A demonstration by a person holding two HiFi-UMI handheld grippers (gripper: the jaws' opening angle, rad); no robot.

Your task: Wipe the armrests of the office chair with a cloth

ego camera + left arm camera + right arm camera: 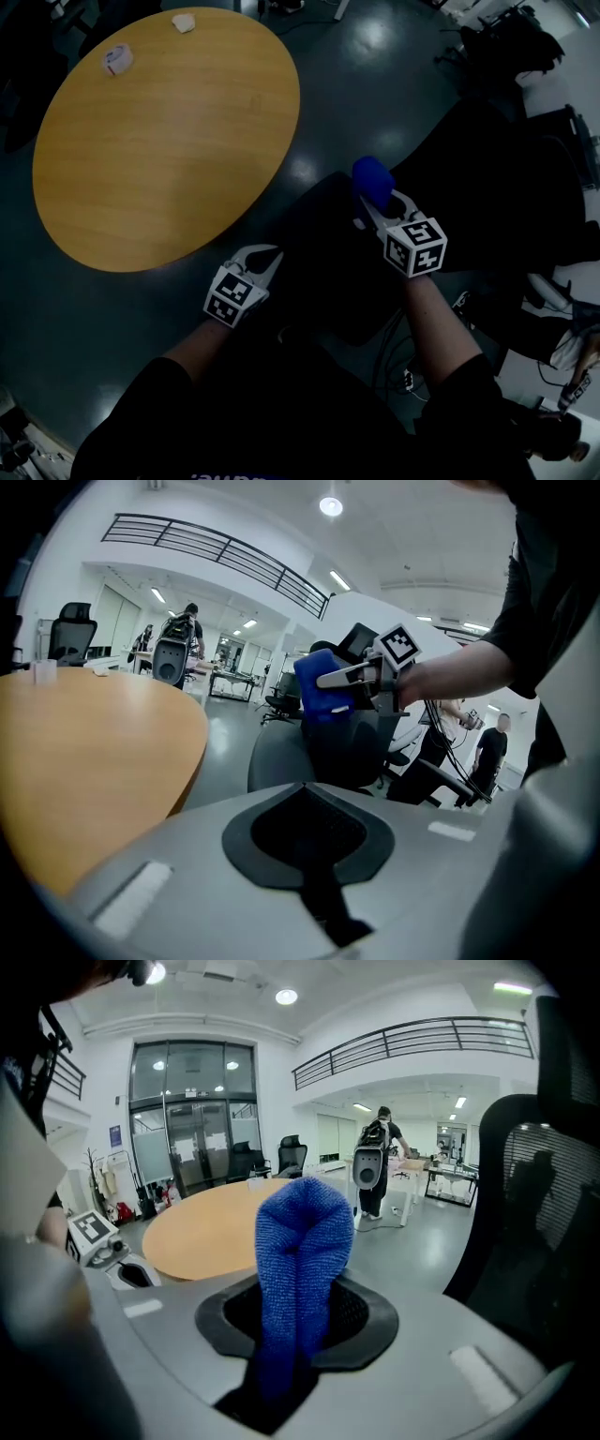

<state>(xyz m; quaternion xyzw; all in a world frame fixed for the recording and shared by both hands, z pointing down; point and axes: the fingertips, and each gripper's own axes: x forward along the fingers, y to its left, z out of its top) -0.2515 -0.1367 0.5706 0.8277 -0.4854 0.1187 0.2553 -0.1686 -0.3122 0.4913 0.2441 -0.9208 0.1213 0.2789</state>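
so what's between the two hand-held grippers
The dark office chair in the head view, between the shut left hand-held gripper and the right hand-held gripper holding the blue cloth.

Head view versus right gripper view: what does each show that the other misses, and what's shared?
Only the head view shows the marker cube on the right tool and two small white items on the far side of the round wooden table. Only the right gripper view shows glass doors, a balcony railing and a person wearing a backpack. Both show the blue cloth pinched in the right tool, that table and the left tool.
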